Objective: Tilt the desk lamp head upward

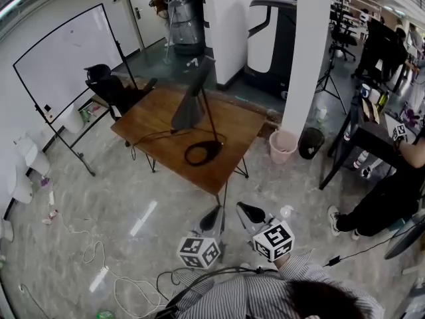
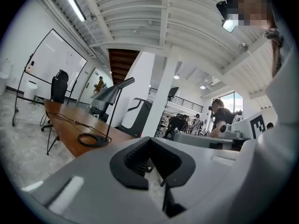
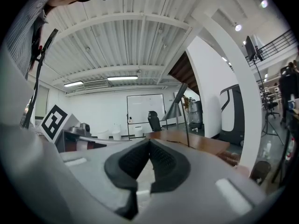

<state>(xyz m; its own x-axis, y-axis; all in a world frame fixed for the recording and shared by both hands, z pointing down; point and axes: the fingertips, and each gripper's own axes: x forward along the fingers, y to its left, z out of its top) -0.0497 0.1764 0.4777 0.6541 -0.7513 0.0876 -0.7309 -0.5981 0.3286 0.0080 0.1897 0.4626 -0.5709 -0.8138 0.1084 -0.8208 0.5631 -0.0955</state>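
A dark desk lamp stands on the wooden table (image 1: pixel 226 128). Its ring base (image 1: pixel 202 153) sits near the table's front edge, and its cone head (image 1: pixel 189 108) hangs tilted downward on a thin stem. Both grippers are held low over the floor, short of the table and touching nothing. My left gripper (image 1: pixel 211 219) is shut and empty, as is my right gripper (image 1: pixel 251 212) beside it. In the left gripper view the lamp head (image 2: pixel 112 91) and ring base (image 2: pixel 93 140) lie far ahead of the gripper (image 2: pixel 149 141). In the right gripper view the lamp head (image 3: pixel 176 107) shows beyond the gripper (image 3: pixel 149 143).
A whiteboard (image 1: pixel 63 62) on a stand and a black office chair (image 1: pixel 106 85) are left of the table. A white pillar (image 1: pixel 302 58), a pink bin (image 1: pixel 283 147) and a black bin (image 1: pixel 311 142) stand to its right. Cables (image 1: pixel 99 271) trail on the floor. A seated person (image 1: pixel 392 191) is at the right.
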